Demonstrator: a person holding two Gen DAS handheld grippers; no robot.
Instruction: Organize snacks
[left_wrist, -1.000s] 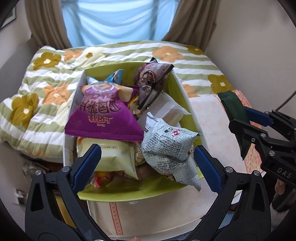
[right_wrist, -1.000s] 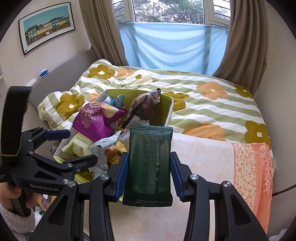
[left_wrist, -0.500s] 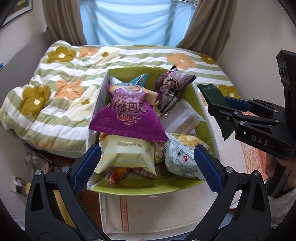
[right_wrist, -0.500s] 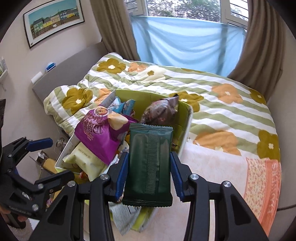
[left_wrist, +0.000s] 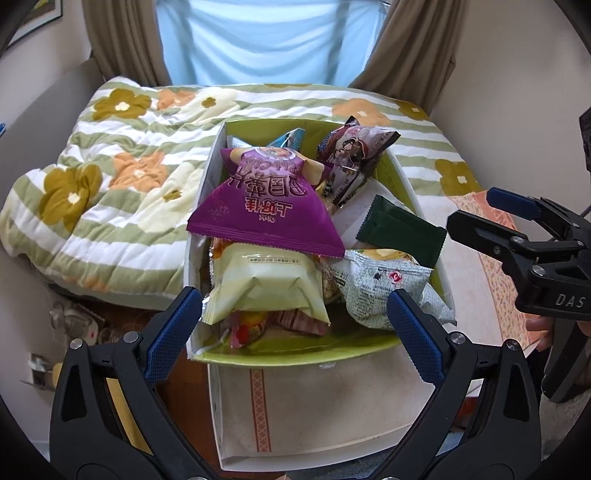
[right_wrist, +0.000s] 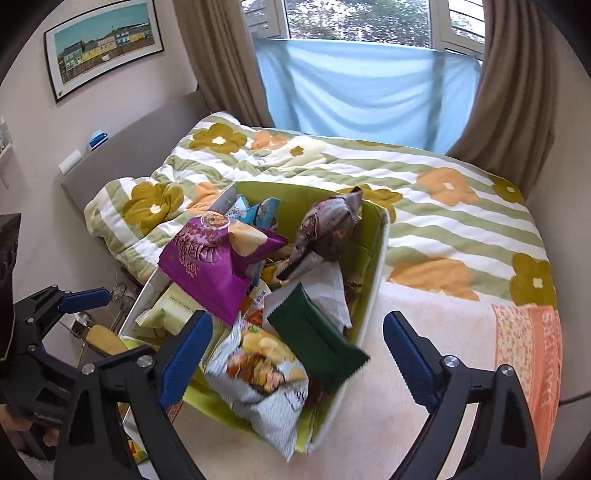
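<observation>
A green-lined box (left_wrist: 406, 177) (right_wrist: 373, 258) on the bed holds several snack bags. A dark green packet (left_wrist: 400, 230) (right_wrist: 317, 350) lies on top near the box's right wall. A purple bag (left_wrist: 266, 206) (right_wrist: 214, 266), a pale yellow bag (left_wrist: 266, 280), a grey-white chip bag (left_wrist: 384, 291) (right_wrist: 266, 380) and a brown bag (left_wrist: 351, 151) (right_wrist: 328, 229) lie in it too. My left gripper (left_wrist: 291, 325) is open and empty over the box's near end. My right gripper (right_wrist: 295, 347) is open and empty just above the green packet; it also shows in the left wrist view (left_wrist: 476, 218).
The box rests on a cream and orange towel (right_wrist: 443, 332) over a flowered striped quilt (left_wrist: 122, 177) (right_wrist: 443, 206). A white carton (left_wrist: 314, 406) sits under the box's near end. Clutter lies on the floor (left_wrist: 74, 325) at left. Curtains and window stand behind.
My right gripper has opened and let go of the dark green packet, which now lies in the box. My left gripper stays open and has shifted slightly over the box.
</observation>
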